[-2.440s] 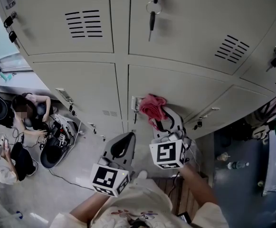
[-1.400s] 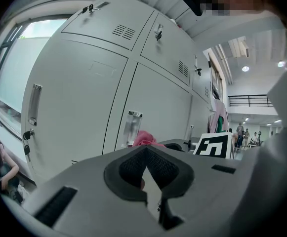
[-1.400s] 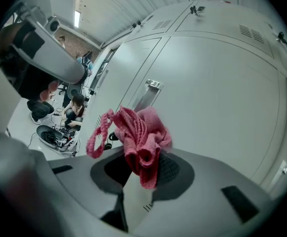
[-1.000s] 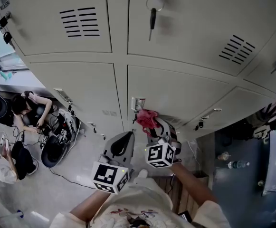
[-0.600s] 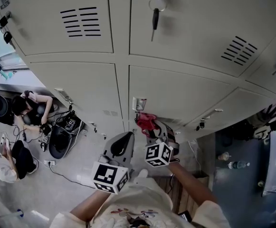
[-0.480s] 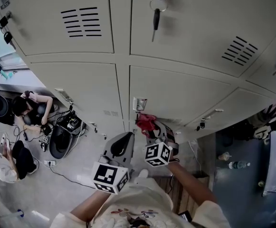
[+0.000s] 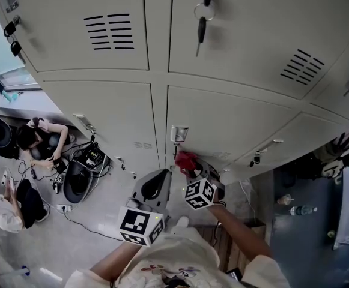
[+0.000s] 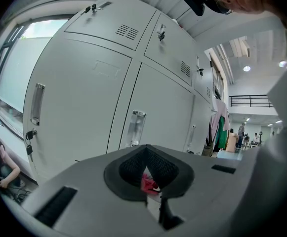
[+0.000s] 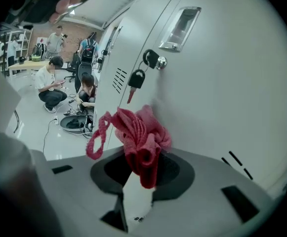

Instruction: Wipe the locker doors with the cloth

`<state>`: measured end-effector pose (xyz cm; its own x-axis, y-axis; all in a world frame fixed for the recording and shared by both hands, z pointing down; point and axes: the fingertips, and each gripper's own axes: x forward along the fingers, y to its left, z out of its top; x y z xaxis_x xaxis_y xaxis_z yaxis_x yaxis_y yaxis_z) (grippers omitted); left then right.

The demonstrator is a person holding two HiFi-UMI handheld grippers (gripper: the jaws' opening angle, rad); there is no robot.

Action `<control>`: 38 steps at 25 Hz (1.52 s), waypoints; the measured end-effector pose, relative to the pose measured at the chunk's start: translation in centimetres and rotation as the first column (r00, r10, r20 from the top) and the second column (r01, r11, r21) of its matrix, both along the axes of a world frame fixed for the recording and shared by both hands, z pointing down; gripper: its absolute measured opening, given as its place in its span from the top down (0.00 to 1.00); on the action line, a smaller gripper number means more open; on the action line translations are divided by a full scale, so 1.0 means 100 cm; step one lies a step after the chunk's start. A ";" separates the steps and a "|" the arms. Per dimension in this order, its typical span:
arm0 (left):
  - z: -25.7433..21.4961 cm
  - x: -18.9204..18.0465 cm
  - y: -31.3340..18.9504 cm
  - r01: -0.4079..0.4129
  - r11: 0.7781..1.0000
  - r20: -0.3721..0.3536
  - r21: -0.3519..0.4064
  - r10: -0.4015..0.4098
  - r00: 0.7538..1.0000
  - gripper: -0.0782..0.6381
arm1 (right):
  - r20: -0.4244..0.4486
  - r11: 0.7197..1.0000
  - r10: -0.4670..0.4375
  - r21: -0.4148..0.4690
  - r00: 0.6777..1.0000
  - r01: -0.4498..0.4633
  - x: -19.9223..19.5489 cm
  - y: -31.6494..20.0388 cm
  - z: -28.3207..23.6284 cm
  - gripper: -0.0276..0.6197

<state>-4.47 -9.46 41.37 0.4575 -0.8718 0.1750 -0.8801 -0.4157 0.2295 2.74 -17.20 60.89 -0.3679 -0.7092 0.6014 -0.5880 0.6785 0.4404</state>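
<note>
A crumpled red cloth is pinched in my right gripper and rests against the lower middle locker door, just below its handle plate. In the right gripper view the cloth bunches up out of the shut jaws of that gripper, with the grey door close on the right. My left gripper hangs beside it to the left, off the doors, with nothing in it. Seen from the left gripper, the jaws stand together and a bit of red cloth shows behind them.
A key on a ring hangs from the upper door's lock. Another key with a black fob hangs from a lock ahead of the cloth. People sit on the floor at left among cables and bags. A bottle stands at right.
My right gripper has slid the red cloth down the locker door toward me and a little to the left. The left gripper has stayed where it was.
</note>
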 end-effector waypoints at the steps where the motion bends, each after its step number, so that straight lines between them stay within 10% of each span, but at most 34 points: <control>1: 0.000 0.000 0.000 0.000 1.000 0.000 0.001 0.000 1.000 0.88 | -0.004 1.000 -0.003 -0.003 1.000 0.003 0.001 0.002 0.002 0.80; 16: -0.016 -0.009 0.005 0.006 0.999 -0.023 0.043 -0.005 1.000 0.88 | 0.117 0.983 -0.060 0.178 0.991 0.038 0.000 0.047 -0.143 0.80; 38: -0.032 -0.014 0.016 0.001 0.997 -0.009 0.074 0.000 1.000 0.88 | 0.184 0.850 -0.137 0.526 0.973 0.020 -0.044 0.027 -0.372 0.80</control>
<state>-5.86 -7.90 38.22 0.4585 -0.8824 0.1054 -0.8782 -0.4317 0.2060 -1.68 -14.53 23.64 -0.5097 -0.8583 0.0589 -0.6590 0.4335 0.6146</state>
